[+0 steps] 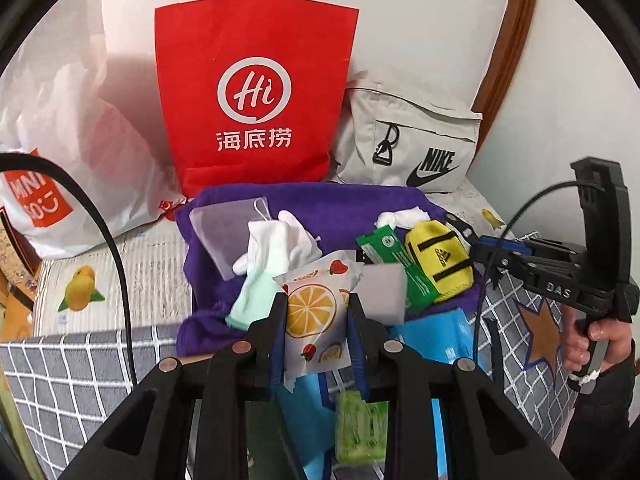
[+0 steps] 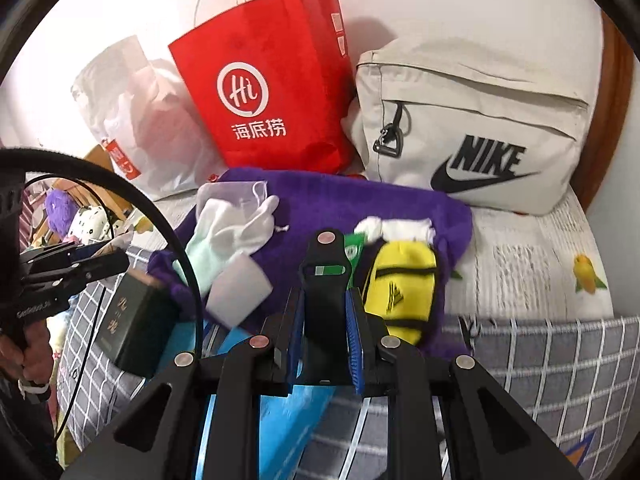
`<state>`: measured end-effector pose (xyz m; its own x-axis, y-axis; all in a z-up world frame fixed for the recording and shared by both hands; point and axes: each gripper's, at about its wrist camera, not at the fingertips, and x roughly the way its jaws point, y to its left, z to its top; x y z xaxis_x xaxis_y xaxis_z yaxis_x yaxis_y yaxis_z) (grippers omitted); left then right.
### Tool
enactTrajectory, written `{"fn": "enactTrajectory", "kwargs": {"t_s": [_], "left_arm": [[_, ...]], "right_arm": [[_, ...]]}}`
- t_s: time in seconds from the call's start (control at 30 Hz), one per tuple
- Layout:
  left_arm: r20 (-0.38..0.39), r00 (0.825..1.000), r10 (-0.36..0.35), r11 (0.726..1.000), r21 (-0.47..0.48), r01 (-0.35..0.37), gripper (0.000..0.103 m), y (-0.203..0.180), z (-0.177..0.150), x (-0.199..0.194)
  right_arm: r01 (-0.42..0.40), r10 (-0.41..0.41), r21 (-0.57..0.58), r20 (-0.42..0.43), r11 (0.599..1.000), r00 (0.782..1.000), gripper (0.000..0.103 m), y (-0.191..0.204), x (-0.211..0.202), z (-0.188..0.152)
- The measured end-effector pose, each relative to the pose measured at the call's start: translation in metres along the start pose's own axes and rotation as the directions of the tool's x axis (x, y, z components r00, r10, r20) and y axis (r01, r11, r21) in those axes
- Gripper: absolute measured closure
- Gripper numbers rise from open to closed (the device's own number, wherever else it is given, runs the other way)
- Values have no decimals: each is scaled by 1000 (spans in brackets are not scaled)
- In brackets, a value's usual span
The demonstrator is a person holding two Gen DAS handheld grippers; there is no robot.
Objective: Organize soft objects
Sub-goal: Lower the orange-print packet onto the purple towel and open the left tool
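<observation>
Orange-printed packet (image 1: 316, 316) sat clamped in your left gripper (image 1: 318, 320); your right gripper (image 2: 325, 316) clenched a black strap (image 2: 325, 280) above the purple towel (image 2: 340, 204).

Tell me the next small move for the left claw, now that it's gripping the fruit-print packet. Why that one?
Probably carry the fruit-print packet forward over the open red paper bag and let go there. The left claw already pinches it, lifted off the purple towel, and the bag stands upright straight ahead. Whether the red bag is the intended destination is my guess.
</observation>
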<state>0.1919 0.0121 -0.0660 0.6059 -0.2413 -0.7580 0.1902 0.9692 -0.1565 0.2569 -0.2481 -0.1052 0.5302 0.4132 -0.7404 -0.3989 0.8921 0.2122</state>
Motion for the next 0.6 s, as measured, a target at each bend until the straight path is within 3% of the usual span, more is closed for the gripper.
{"fn": "enactTrajectory", "kwargs": {"t_s": [0.27, 0.6], "left_arm": [[-14, 1000, -1, 1000, -14, 1, 77, 13, 17, 21], [-39, 999, -9, 1000, -15, 9, 77, 26, 28, 39]], "right_arm": [[-45, 45, 6, -90, 999, 995, 82, -3, 67, 26], [-107, 108, 19, -169, 994, 980, 82, -3, 118, 31]]}}
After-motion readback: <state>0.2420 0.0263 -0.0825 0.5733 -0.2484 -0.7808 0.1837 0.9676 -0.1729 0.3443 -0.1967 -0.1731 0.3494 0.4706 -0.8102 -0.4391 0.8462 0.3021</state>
